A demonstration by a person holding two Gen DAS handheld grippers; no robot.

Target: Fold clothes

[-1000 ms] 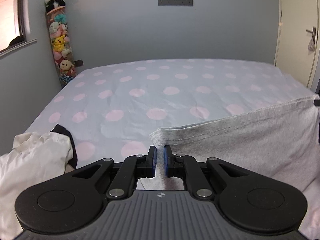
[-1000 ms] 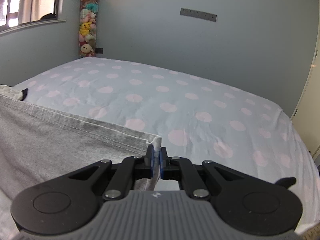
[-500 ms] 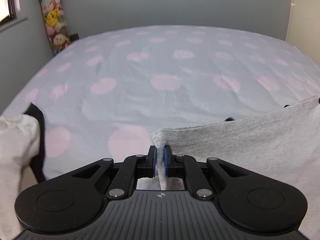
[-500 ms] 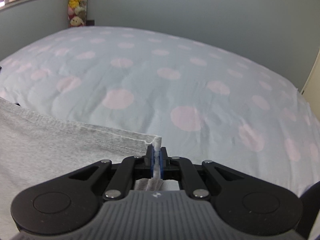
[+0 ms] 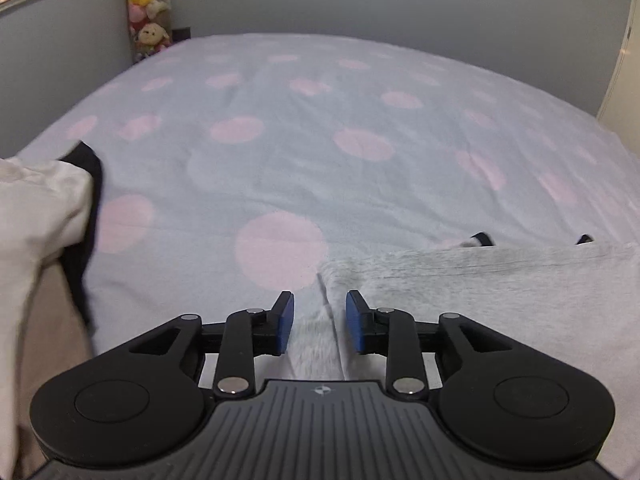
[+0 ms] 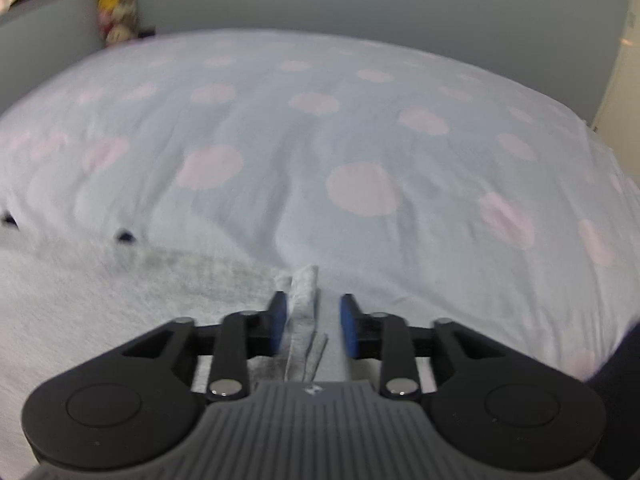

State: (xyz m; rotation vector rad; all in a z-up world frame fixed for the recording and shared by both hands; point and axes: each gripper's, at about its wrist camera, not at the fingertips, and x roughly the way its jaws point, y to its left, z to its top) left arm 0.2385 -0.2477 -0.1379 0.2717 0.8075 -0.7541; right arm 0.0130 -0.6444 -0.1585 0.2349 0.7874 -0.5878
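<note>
Shirt (image 5: 480,280) lies flat at the bed's (image 5: 320,140) near edge. Your left gripper (image 5: 320,316) and right gripper (image 6: 312,318) stand released, each astride a hem corner.

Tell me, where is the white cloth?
In the left wrist view, the white cloth is at the left edge of the bed, left of the left gripper, with a black garment beside it.
</note>
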